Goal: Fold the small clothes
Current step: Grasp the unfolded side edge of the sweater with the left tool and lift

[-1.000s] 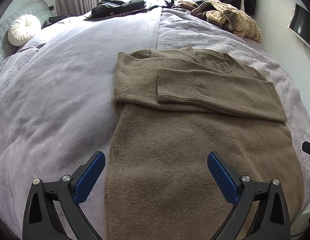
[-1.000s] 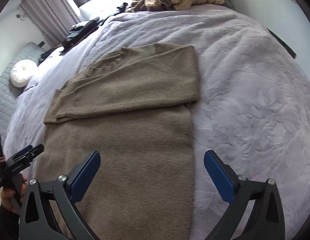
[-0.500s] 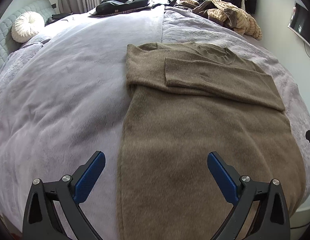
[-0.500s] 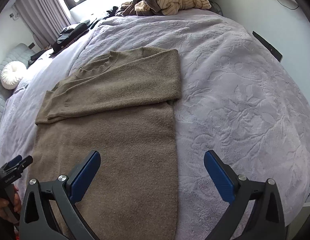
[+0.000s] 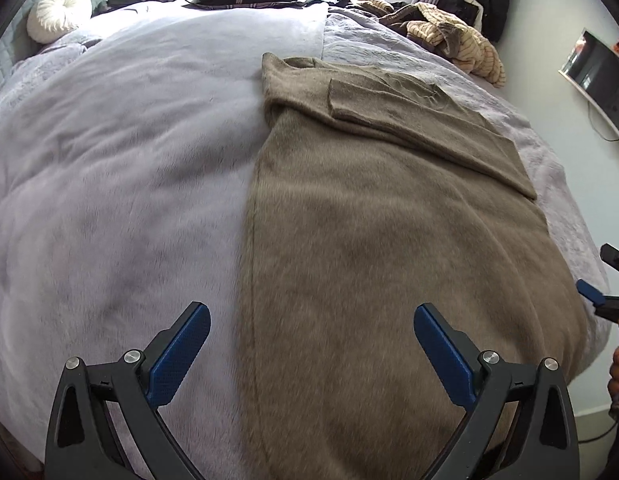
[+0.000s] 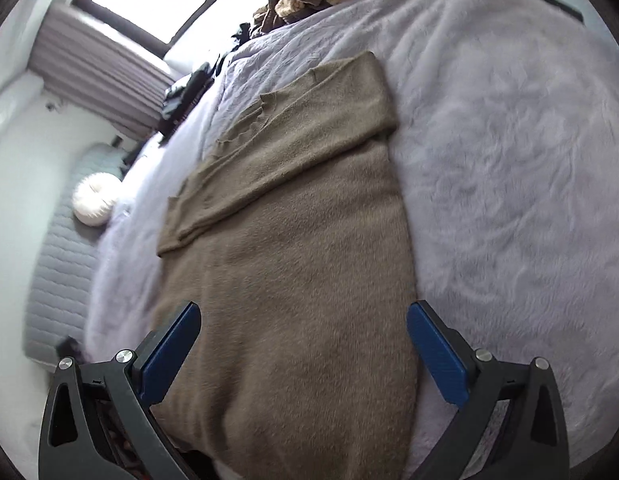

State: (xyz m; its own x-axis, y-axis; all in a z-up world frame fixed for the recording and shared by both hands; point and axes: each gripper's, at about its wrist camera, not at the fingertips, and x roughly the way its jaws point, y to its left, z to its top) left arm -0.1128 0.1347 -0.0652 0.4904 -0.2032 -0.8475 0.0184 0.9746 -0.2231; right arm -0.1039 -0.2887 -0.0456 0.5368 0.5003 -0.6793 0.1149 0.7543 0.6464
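Lying flat on bed (image 5: 109, 160), brown sweater (image 5: 389, 260), hem cut off, left gripper (image 5: 311, 344) and right gripper (image 6: 303, 344) spread apart.

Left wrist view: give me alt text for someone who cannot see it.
A brown sweater lies flat on a lavender bed, sleeves folded across its chest. The open left gripper hovers over its lower part, holding nothing. Heaped clothes sit at the far edge.
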